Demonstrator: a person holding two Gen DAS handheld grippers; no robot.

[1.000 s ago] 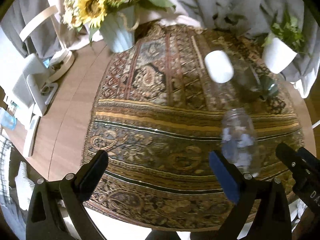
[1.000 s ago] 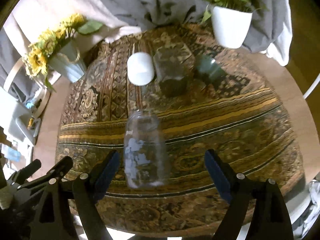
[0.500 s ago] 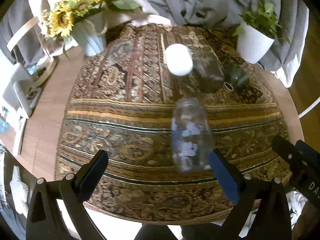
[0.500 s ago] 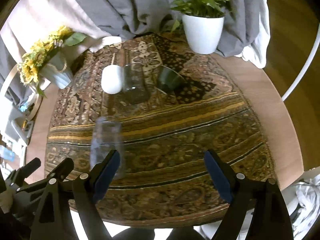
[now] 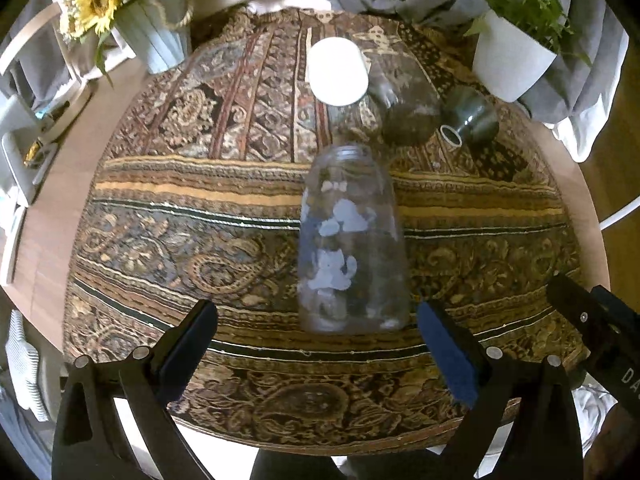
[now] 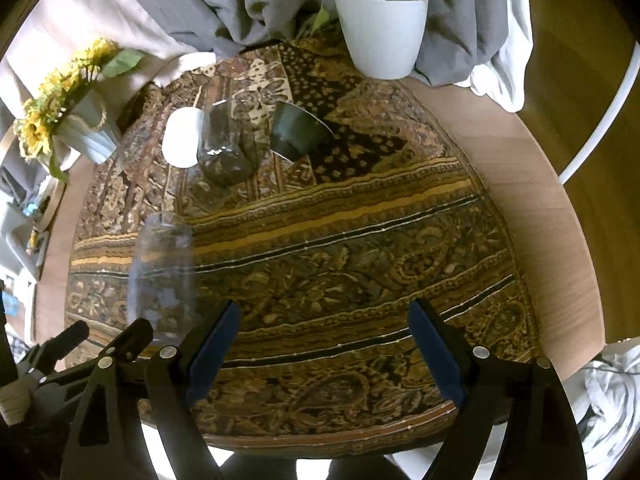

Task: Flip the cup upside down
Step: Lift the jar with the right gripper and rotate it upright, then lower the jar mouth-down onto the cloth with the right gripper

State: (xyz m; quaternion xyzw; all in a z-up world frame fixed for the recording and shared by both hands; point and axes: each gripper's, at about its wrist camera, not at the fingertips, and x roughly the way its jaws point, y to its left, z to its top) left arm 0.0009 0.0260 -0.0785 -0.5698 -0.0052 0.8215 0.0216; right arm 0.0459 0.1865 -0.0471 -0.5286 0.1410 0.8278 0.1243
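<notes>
Left wrist: clear jar (image 5: 352, 240) stands between spread left claw (image 5: 316, 344).

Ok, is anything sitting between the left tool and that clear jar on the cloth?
Nothing visible. The jar stands just ahead of the open left tool, with only bare cloth between. The other cups sit behind the jar.

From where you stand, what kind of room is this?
Most likely a home living or dining room. A round wooden table wears a paisley cloth, with a vase of sunflowers and a potted plant at its back edge, and grey fabric is draped behind it.
</notes>
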